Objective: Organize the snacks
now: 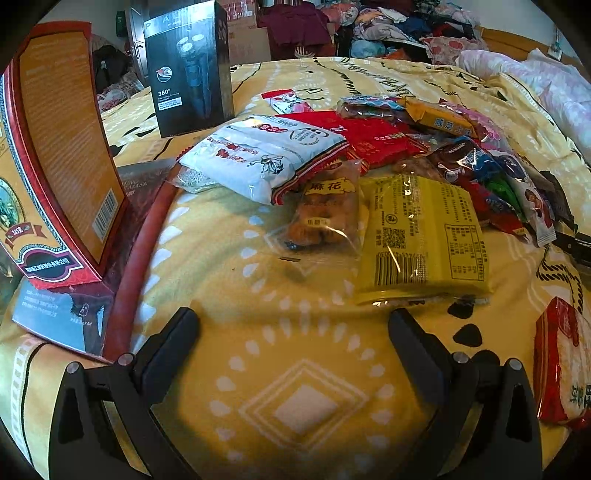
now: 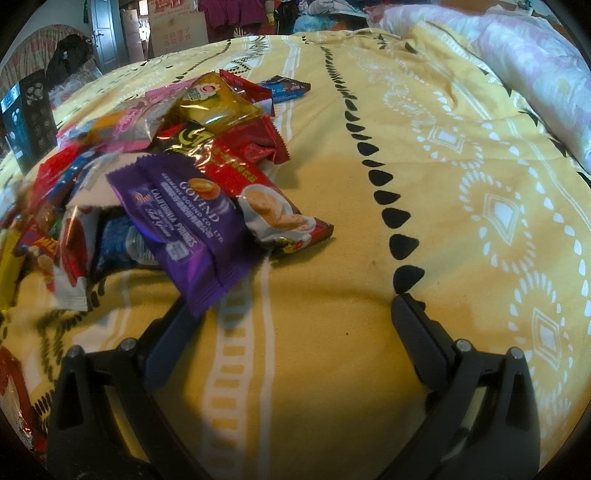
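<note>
Left tool [image 1: 293,325]: jaws spread wide, nothing between them, held just above the yellow patterned bedspread [image 1: 295,406]. Right tool [image 2: 295,310]: jaws likewise wide apart and empty; the corner of a purple prune packet [image 2: 184,221] overlaps the tip of its left finger [image 2: 173,332], though contact cannot be confirmed.

Left wrist view, near to far. A yellow packet [image 1: 421,236] with barcode lies flat just ahead of the right finger. Touching its left edge is a clear bag of fried twists [image 1: 325,218]. At the right edge, near the tool, a red and white packet [image 1: 561,365] is partly cut off. To the left, a red and gold carton [image 1: 59,155] stands upright on a flat dark red box [image 1: 92,295]. Behind the twists, a white bag [image 1: 262,155] lies partly over a red packet [image 1: 373,140]. Right of these sits a heap of mixed wrappers [image 1: 491,177]. Further back, a black shaver box [image 1: 188,70] stands upright on the bed. Beyond the bed, piled clothing [image 1: 388,26].

Right wrist view. The purple packet tops the near end of the snack pile; beside it a red biscuit packet [image 2: 266,199], then a gold packet [image 2: 214,99], and furthest a blue wrapper [image 2: 288,88]. The bed to the right of the pile is bare; a pale quilt [image 2: 535,62] lies at the far right.
</note>
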{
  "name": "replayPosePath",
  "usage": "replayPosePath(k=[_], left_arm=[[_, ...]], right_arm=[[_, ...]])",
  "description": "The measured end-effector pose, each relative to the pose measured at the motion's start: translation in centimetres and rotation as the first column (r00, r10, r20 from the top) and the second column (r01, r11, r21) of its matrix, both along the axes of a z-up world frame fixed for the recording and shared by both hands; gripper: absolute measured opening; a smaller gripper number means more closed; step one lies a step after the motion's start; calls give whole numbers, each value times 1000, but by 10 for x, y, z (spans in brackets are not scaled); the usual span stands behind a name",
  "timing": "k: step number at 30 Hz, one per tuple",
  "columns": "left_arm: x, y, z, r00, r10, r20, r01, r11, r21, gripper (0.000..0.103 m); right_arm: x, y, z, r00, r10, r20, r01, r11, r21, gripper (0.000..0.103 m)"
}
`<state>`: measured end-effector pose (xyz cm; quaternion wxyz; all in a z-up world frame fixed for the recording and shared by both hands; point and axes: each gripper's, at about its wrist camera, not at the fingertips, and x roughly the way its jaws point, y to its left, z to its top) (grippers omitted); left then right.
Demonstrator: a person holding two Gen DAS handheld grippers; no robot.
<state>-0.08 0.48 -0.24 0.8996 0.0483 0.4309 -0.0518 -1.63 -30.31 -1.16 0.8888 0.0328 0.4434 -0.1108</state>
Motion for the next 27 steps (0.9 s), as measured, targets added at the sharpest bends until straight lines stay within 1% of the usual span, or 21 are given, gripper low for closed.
replayPosePath(k=[11, 17, 20, 23, 27], left_arm=[[-1, 0, 0, 1000, 0, 1, 0, 1000, -5, 103], [-1, 1, 0, 1000, 0, 1, 0, 1000, -4, 103], [-1, 1, 0, 1000, 0, 0, 0, 1000, -7, 103], [-2, 2, 1, 1000, -2, -5, 2, 1000, -16, 103], [-2, 2, 3, 1000, -4, -14, 3, 1000, -18, 103]], right_arm=[[2, 5, 4, 1000, 0, -7, 0, 1000, -3, 103], [-6, 5, 3, 1000, -2, 6, 2, 1000, -6, 103], [-9, 4, 3, 1000, 2, 11, -2, 1000, 10, 103], [-4, 4, 4, 1000, 5, 2, -5, 1000, 0, 103], [-3, -2, 5, 1000, 10, 10, -11, 999, 32, 103]])
